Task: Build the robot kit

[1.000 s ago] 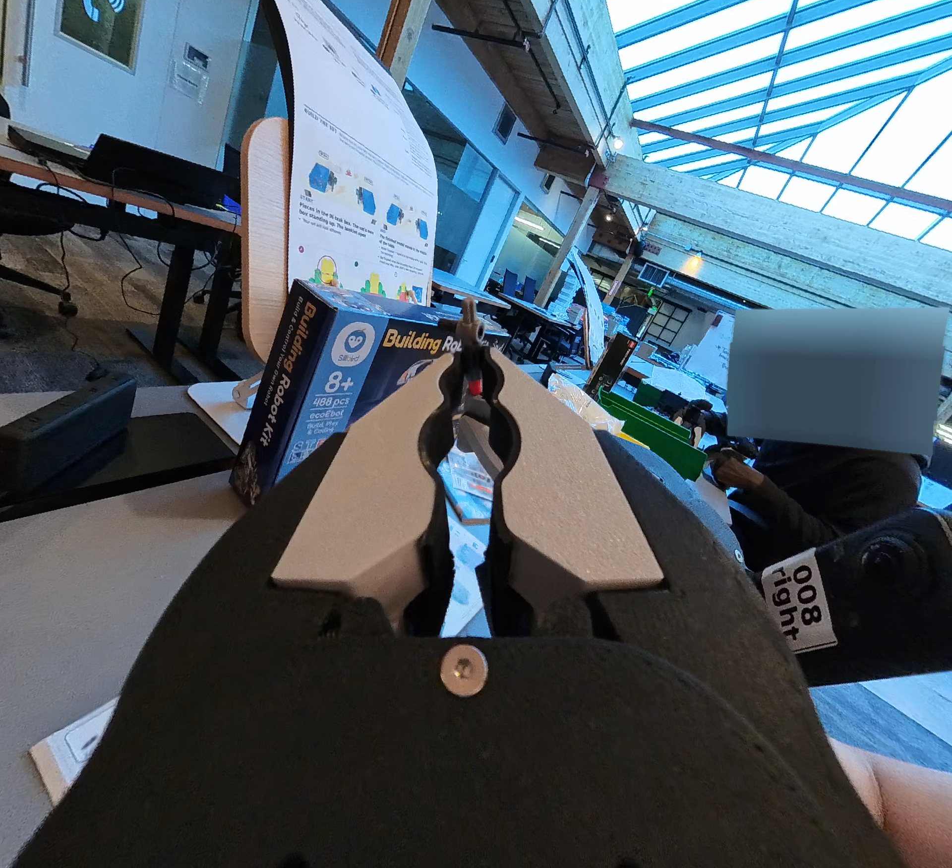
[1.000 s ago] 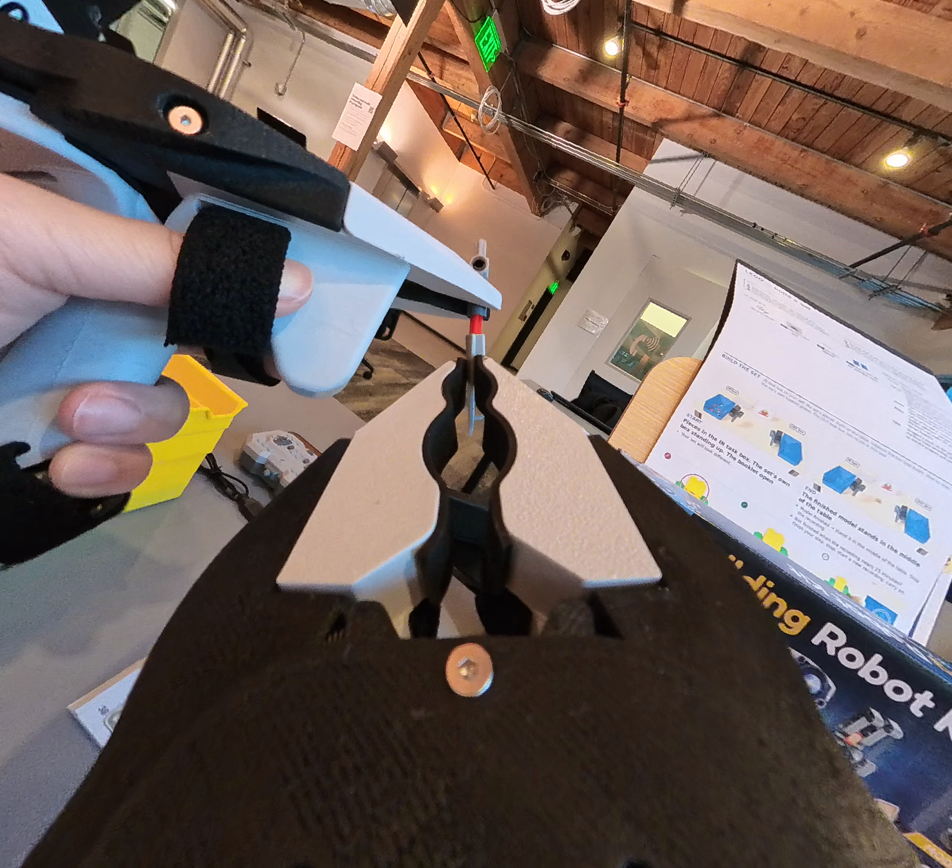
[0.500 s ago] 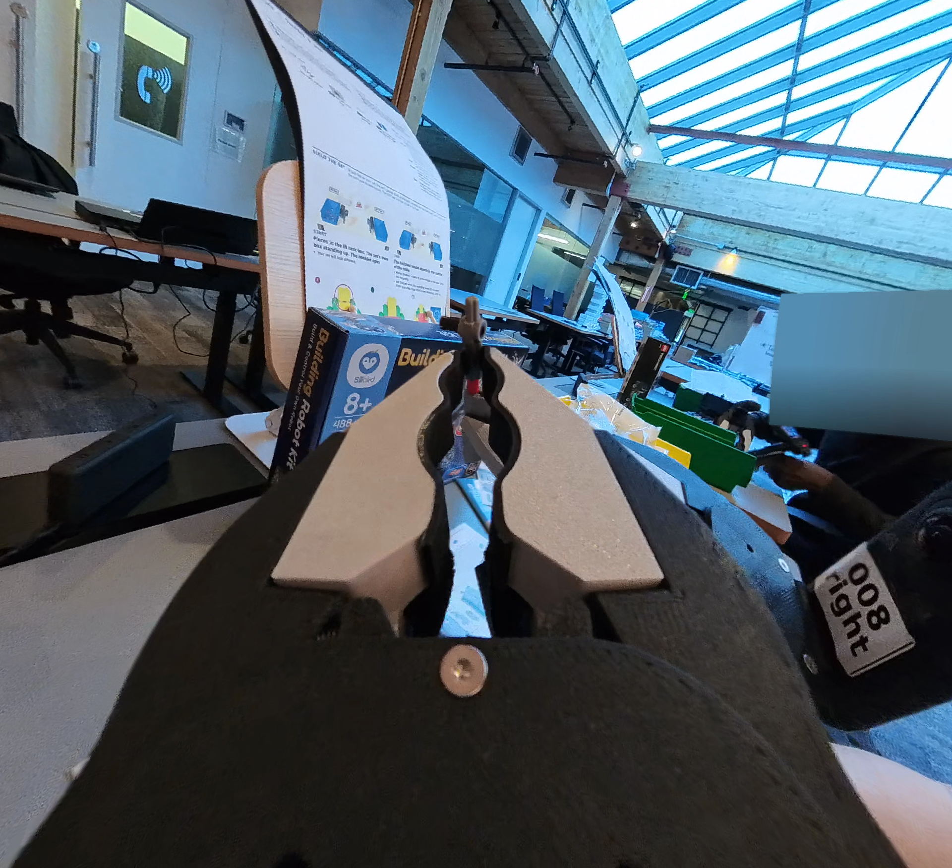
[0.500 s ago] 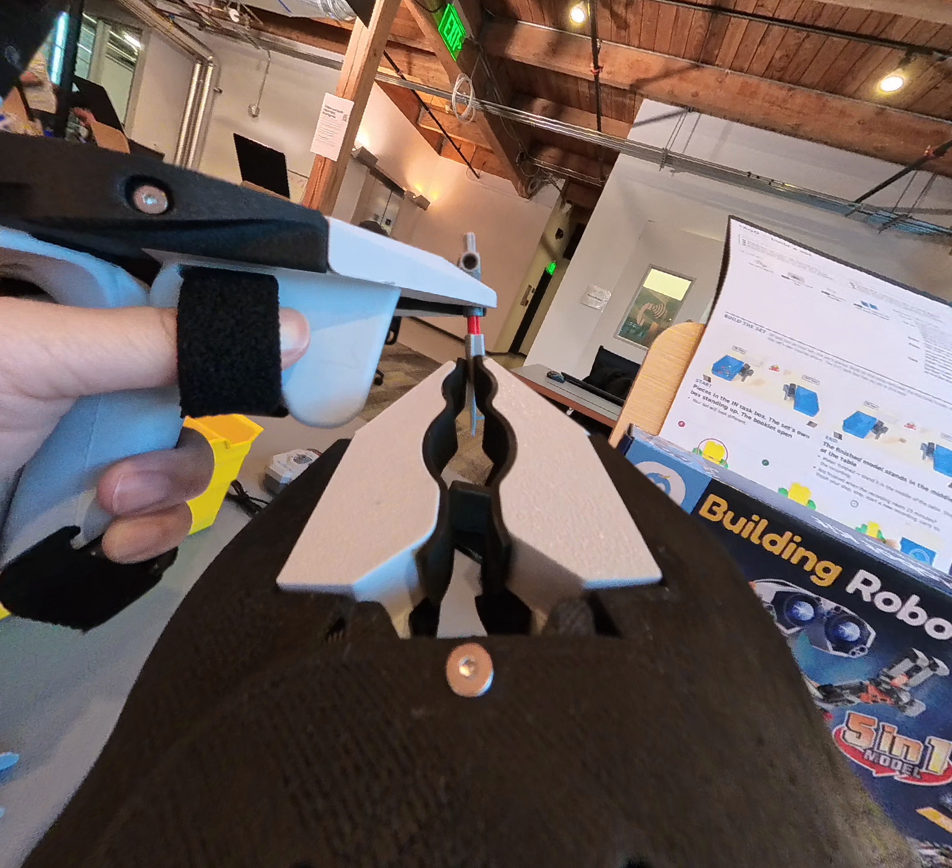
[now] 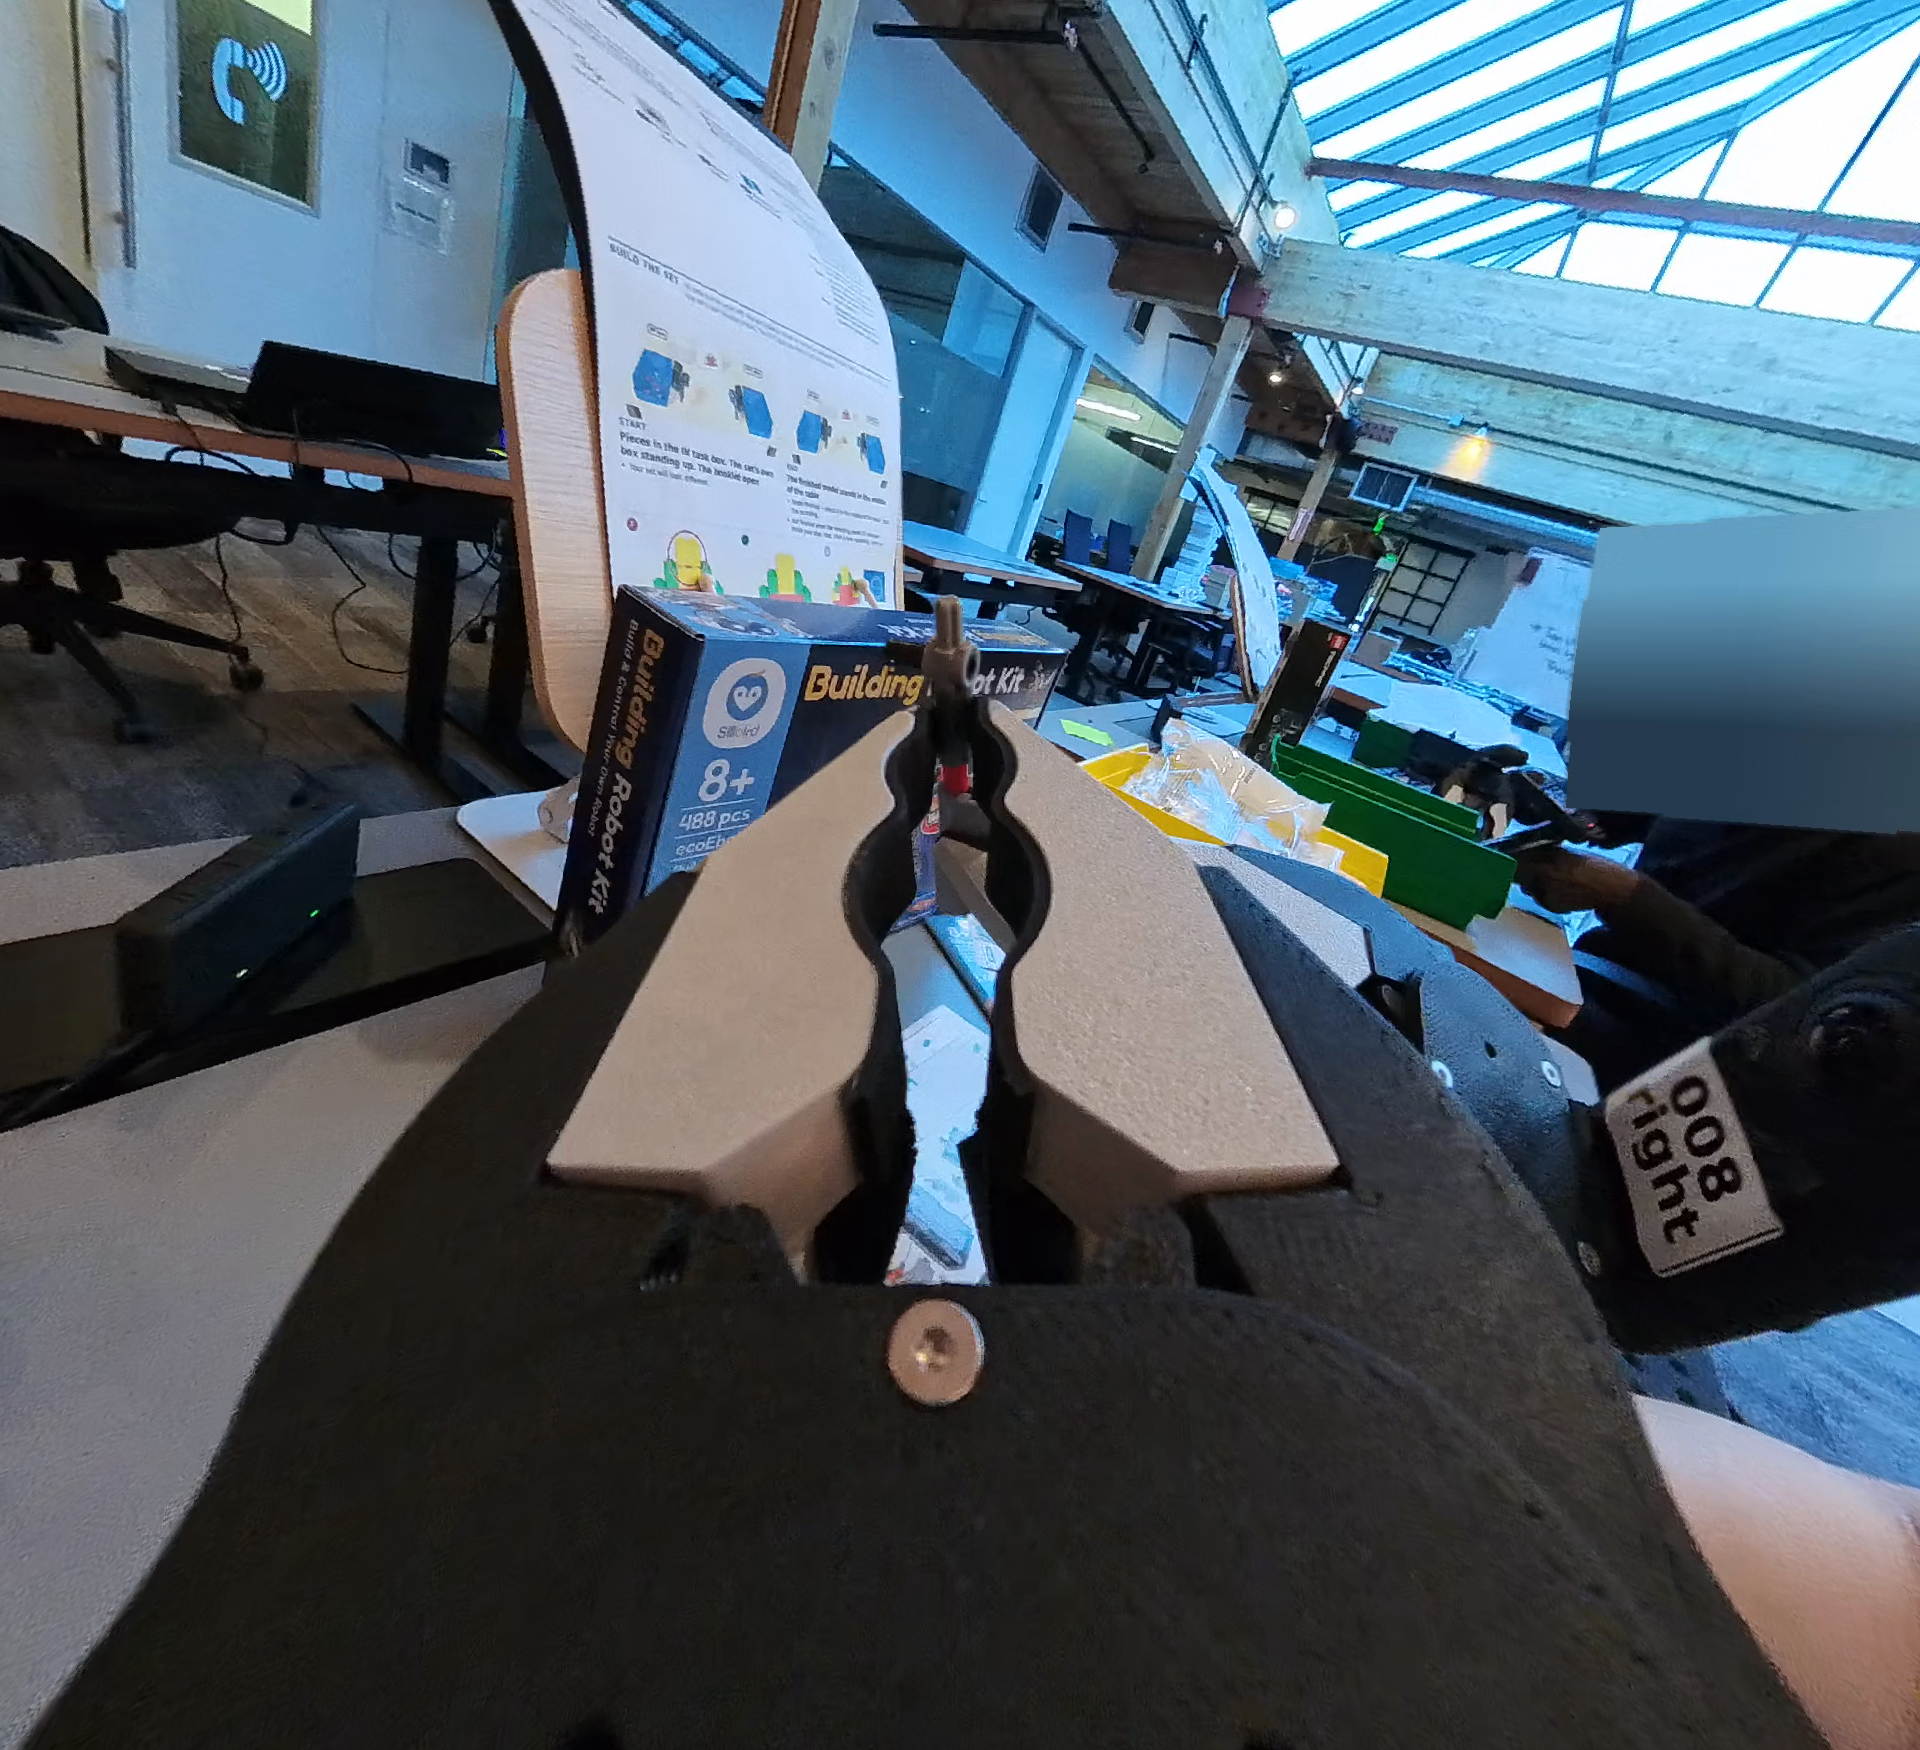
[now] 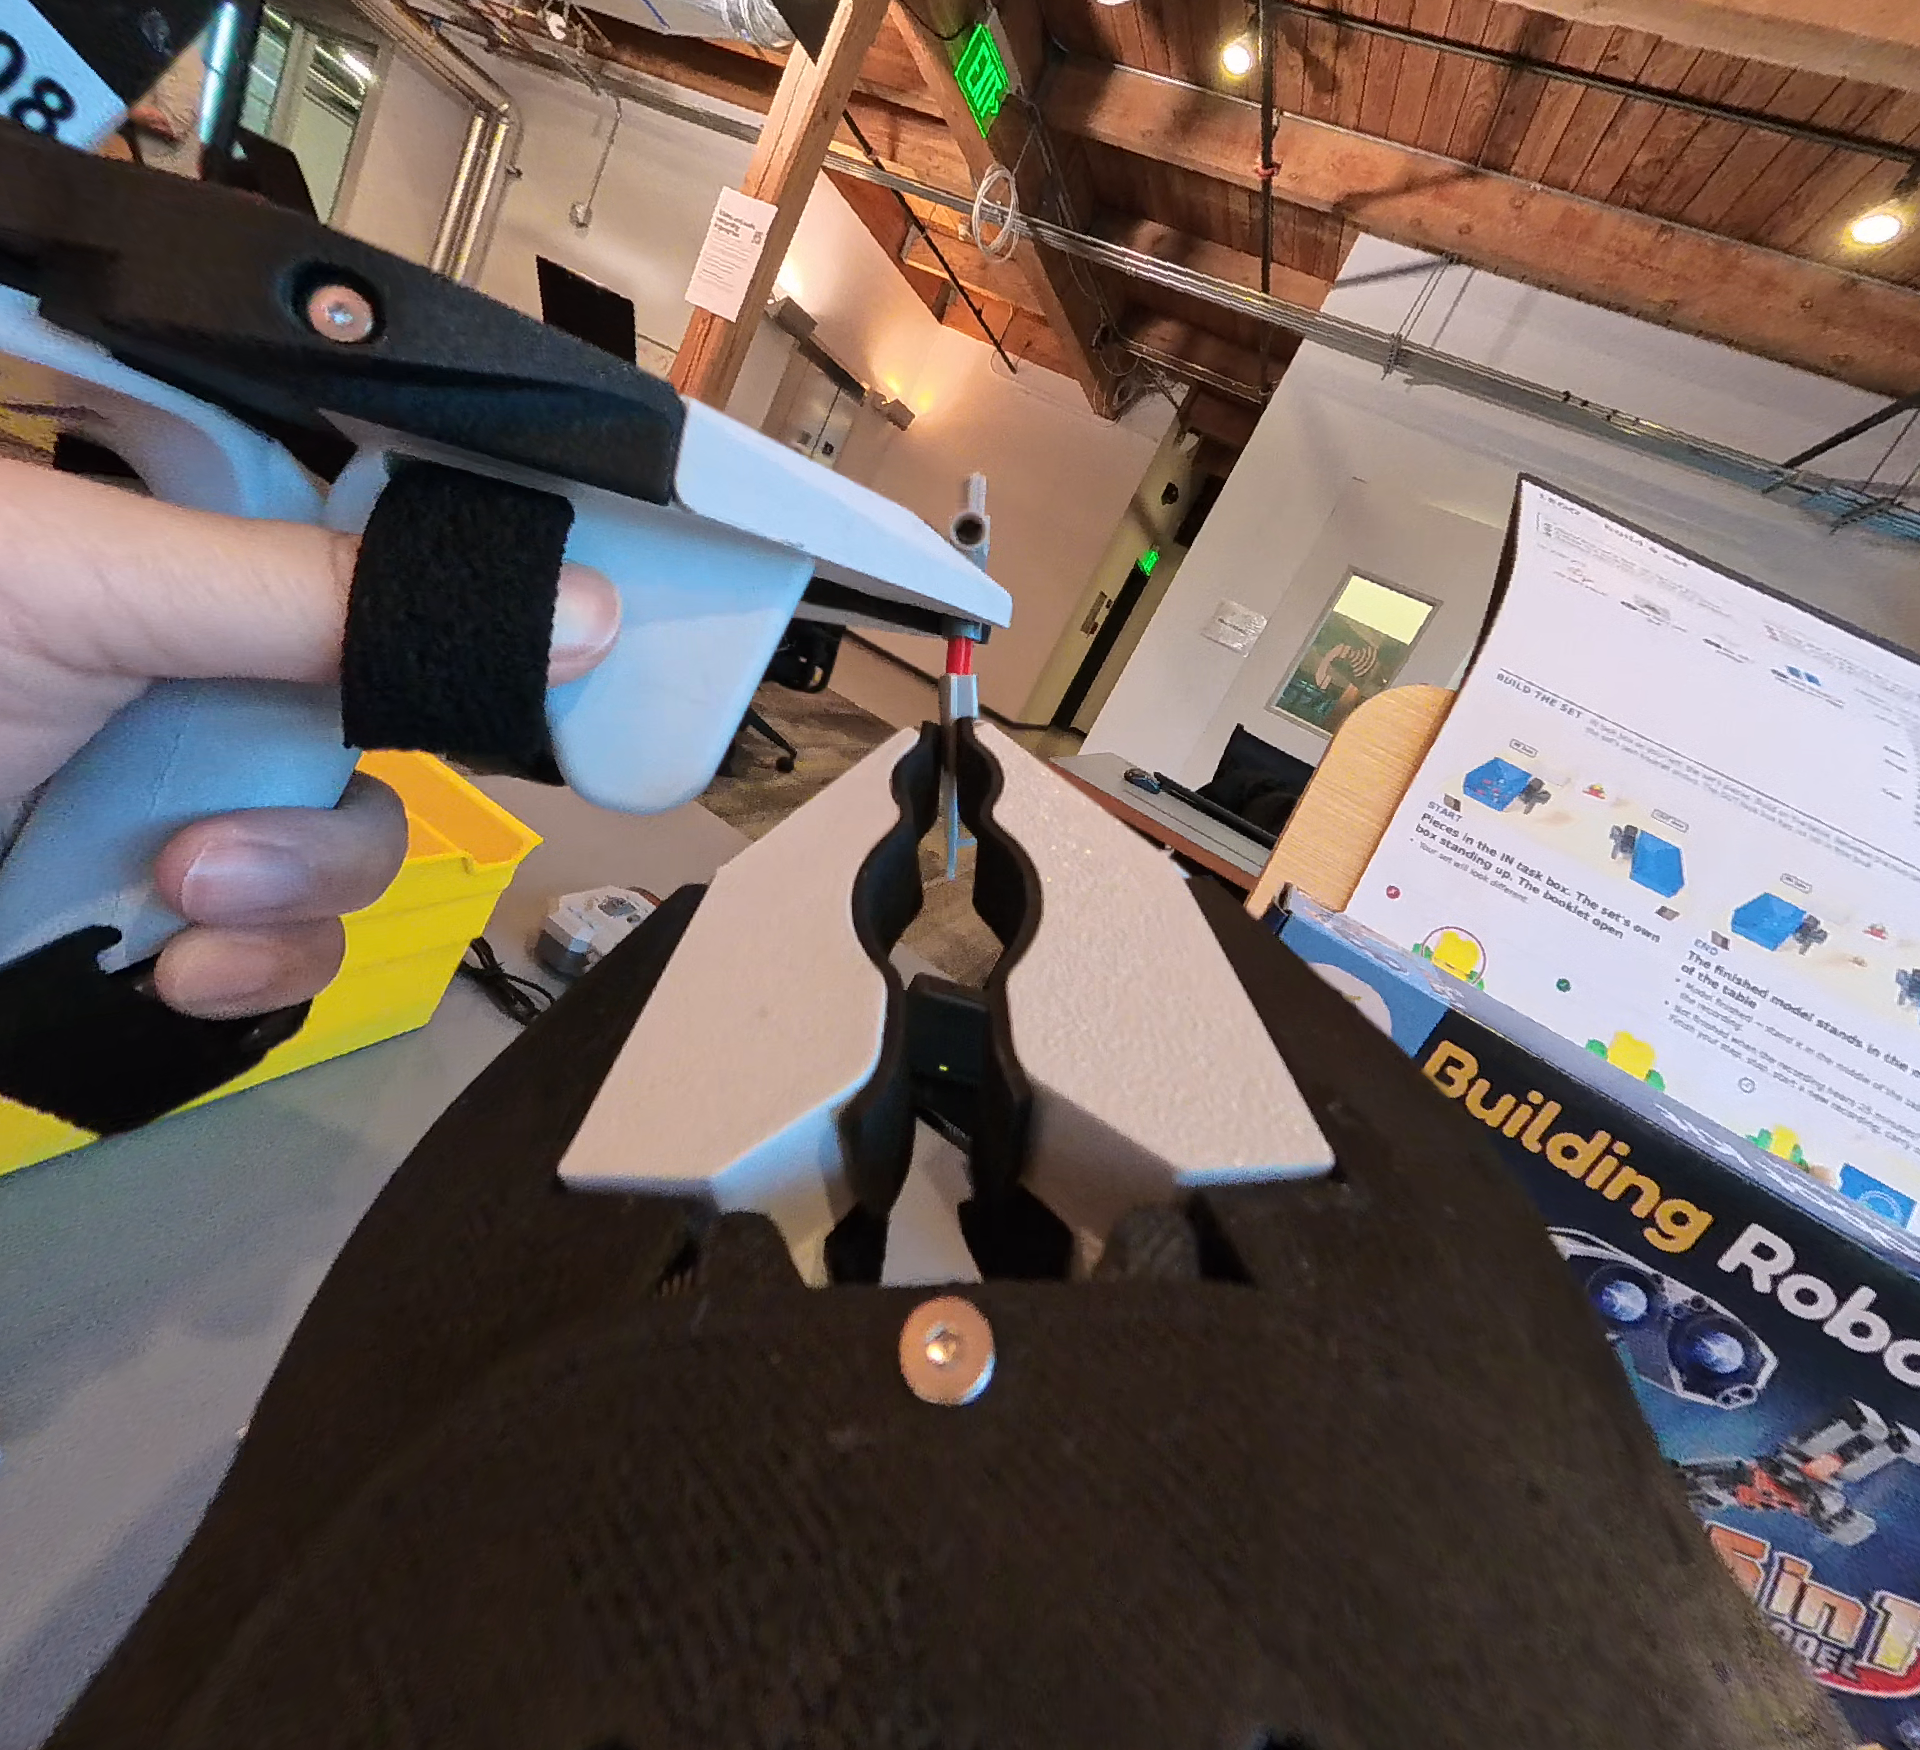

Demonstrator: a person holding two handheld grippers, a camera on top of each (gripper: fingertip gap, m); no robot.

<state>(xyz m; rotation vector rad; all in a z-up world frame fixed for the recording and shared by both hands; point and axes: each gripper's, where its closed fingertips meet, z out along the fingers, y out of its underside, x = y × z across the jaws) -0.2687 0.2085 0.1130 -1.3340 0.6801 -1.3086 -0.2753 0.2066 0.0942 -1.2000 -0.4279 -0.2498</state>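
My left gripper [image 5: 951, 726] is shut on a small part: a grey connector [image 5: 951, 651] sticks out above the tips and a red axle [image 5: 954, 775] shows between the fingers. My right gripper [image 6: 951, 736] is shut on a thin grey pin piece [image 6: 954, 694] that joins the red axle [image 6: 958, 656] from below. The left gripper [image 6: 982, 614], held by a hand [image 6: 156, 620], crosses the right wrist view from the left, just above the right tips. The grey connector [image 6: 971, 526] stands on top of it. Both grippers are held up above the table.
A blue kit box [image 5: 727, 744] stands behind the tips, also in the right wrist view [image 6: 1662, 1285]. An instruction sheet [image 5: 727, 329] leans on a wooden stand. Yellow bin [image 6: 416, 921], grey motor block [image 6: 592, 921], green bins [image 5: 1392, 827], black device [image 5: 239, 911], a person [image 5: 1662, 911] at right. Less than 4 cm separates the two grippers' tips.
Both grippers stay shut on the joined part and have shifted together slightly. In the right wrist view the left gripper and hand now look nearer and larger.
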